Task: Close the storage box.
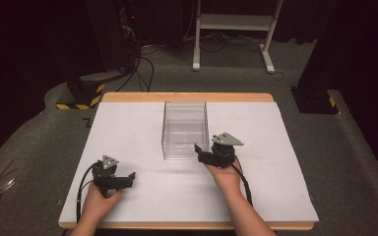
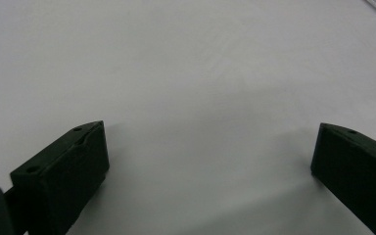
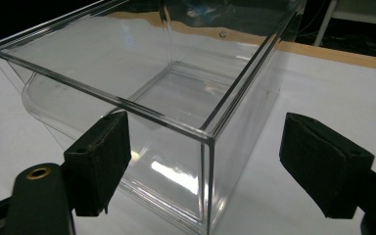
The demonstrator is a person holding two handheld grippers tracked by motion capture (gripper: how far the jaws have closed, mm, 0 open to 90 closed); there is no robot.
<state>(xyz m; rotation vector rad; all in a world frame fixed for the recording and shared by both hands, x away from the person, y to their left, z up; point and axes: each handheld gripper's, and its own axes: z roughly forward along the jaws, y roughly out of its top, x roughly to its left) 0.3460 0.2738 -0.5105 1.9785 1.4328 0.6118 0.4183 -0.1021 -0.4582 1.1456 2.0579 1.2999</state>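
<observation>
A clear plastic box (image 1: pixel 185 129) sits open-topped near the middle of a white table top (image 1: pixel 128 123), a little toward its far edge. The box is rectangular, and in the high view its long axis runs from 6 o'clock to 12 o'clock, with one short end facing the person and the other pointing away. The right gripper (image 1: pixel 203 154) is held in the person's right hand (image 1: pixel 225 173) at about 5 o'clock from the box, just beside its near right corner, aimed toward 10 o'clock. In the right gripper view its jaws stand wide apart around that corner of the box (image 3: pixel 176 112), one jaw before the near wall and the other off to the side wall; I cannot tell whether either touches it. The left gripper (image 1: pixel 128 179) rests at about 7 o'clock from the box, well apart from it, held in the left hand (image 1: pixel 100 199). Its jaws are also spread, with bare table top (image 2: pixel 200 73) between them.
</observation>
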